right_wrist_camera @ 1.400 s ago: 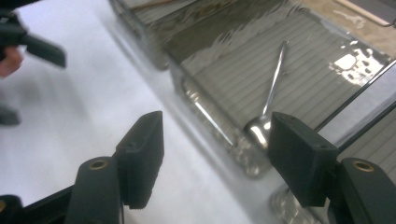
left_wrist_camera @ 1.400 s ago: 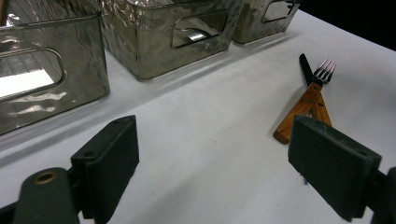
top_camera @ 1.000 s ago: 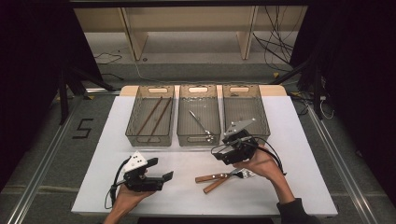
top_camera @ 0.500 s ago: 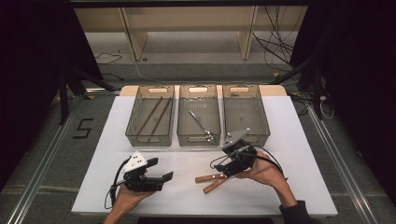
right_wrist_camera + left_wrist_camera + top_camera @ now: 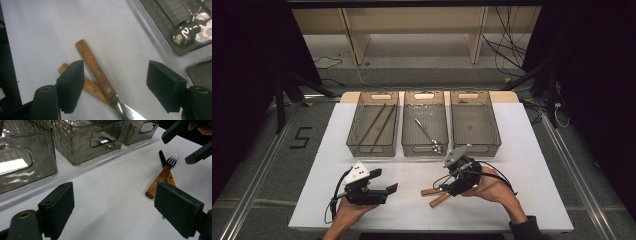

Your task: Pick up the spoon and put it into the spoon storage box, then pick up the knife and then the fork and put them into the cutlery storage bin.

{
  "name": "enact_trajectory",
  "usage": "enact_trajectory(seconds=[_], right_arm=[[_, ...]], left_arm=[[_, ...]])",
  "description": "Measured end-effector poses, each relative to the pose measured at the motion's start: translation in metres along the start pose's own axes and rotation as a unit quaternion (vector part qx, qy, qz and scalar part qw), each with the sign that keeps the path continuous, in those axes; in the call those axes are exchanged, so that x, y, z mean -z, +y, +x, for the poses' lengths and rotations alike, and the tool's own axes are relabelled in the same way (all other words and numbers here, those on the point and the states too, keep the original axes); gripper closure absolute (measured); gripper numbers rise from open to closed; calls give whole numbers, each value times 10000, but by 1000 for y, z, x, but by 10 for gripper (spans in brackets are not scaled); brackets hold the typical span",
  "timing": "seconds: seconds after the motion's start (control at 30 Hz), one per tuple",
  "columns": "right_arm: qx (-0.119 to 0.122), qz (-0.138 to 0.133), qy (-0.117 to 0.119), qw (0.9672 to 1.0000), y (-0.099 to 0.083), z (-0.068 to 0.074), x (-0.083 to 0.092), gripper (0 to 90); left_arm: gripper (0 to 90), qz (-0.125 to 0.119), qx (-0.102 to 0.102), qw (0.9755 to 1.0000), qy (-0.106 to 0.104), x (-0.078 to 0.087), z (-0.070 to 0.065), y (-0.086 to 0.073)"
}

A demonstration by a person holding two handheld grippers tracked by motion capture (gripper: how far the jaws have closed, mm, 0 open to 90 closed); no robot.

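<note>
Clearly the right gripper (image 5: 115,87) hangs spread over crossed knife (image 5: 96,71) and fork (image 5: 172,159); closing there could pinch both handles; left gripper (image 5: 122,212) gapes idle.

White table (image 5: 532,165) carries three clear smoked bins in a row along its far edge; left bin (image 5: 373,123) holds two thin dark sticks (image 5: 378,123) lying side by side, slanted; middle bin (image 5: 425,123) holds a metal spoon (image 5: 428,135), bowl toward the near wall; right bin (image 5: 475,122) sits just beside it; wooden shelving (image 5: 412,30) stands beyond the table; loose cables (image 5: 507,47) far right on the floor; a "5" mark (image 5: 302,137) on the floor at left.
</note>
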State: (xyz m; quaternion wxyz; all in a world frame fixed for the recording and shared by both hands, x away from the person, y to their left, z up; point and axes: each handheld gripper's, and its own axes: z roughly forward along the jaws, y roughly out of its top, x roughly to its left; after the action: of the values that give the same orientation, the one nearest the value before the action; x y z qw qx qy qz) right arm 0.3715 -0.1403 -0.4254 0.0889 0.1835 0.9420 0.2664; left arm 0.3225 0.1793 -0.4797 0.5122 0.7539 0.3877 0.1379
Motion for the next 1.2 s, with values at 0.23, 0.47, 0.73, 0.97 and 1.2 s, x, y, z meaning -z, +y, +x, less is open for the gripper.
enact_trajectory(seconds=[0.23, 0.47, 0.73, 0.97, 1.2], right_arm=[[123, 182, 20, 9998, 1, 4, -8, 316], [157, 320, 33, 9994, 0, 5, -14, 316], [228, 491, 61, 9985, 0, 7, -17, 315], [314, 576, 35, 9978, -1, 6, -17, 318], [339, 669, -31, 9972, -2, 5, -19, 368]], left_arm=[[161, 1, 13, 10000, 9, 0, 1, 0], [161, -6, 10, 10000, 19, 1, 1, 0], [161, -7, 9, 10000, 19, 1, 1, 0], [161, -6, -17, 10000, 24, 1, 0, 0], [161, -8, -11, 10000, 17, 1, 0, -1]])
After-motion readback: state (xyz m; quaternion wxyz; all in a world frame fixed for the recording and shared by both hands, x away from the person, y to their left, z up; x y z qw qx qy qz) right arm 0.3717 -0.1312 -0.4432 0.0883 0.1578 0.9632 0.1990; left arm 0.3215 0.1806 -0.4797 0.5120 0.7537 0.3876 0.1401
